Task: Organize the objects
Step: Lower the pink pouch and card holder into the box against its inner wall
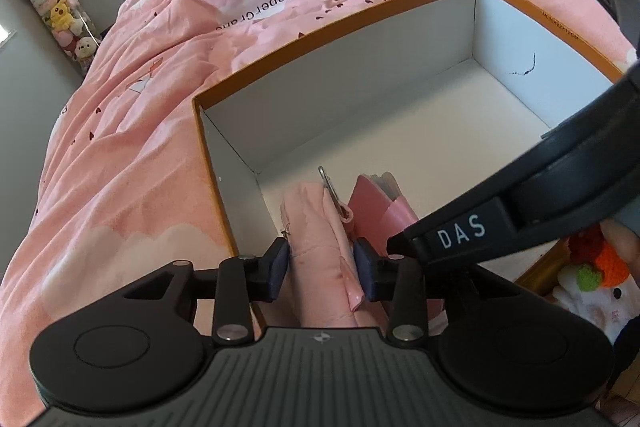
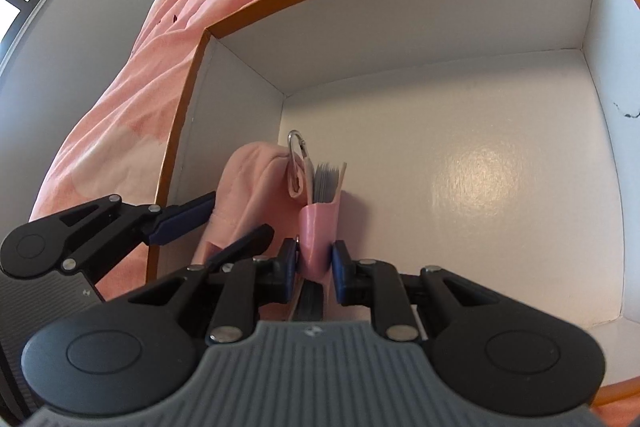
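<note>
Right wrist view, right hand-held gripper point(image 2: 314, 269) clamping pink card holder point(image 2: 318, 227) — left hand-held gripper point(image 2: 208, 227) loosened beside.

A pink printed bedspread point(image 1: 120, 147) lies beside grey walls point(image 1: 32, 75).

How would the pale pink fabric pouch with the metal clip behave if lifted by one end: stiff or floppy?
Probably floppy: the pale pink fabric pouch shows creases and soft folds between the left tool. Likely light, being thin cloth. Its silver metal clip hangs loose, so it would likely swing.
</note>
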